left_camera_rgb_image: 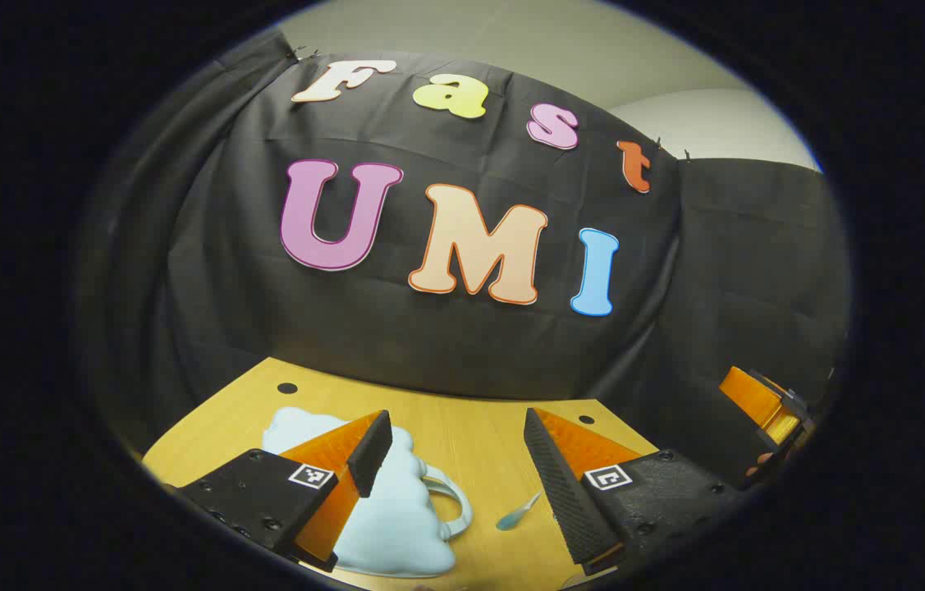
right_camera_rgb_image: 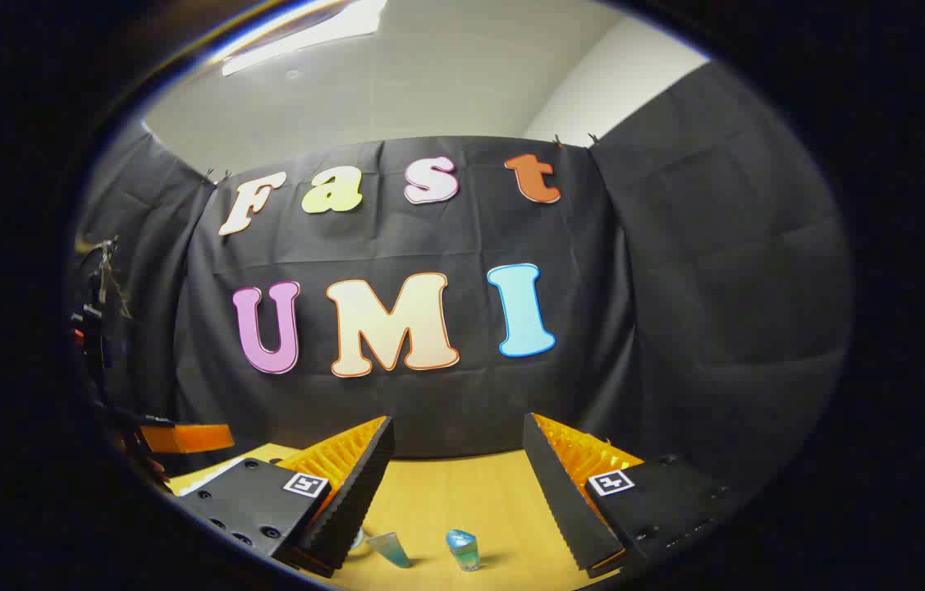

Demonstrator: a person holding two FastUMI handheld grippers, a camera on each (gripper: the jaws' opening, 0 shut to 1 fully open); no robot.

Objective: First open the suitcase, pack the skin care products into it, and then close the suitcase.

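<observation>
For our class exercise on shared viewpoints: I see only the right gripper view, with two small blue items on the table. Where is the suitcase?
Observer: In the left gripper view, a pale blue cloud-shaped suitcase lies on the wooden table, partly behind one finger of the left gripper.
Operator: Is that gripper open?
Observer: Yes, its fingers stand wide apart and hold nothing.
</observation>
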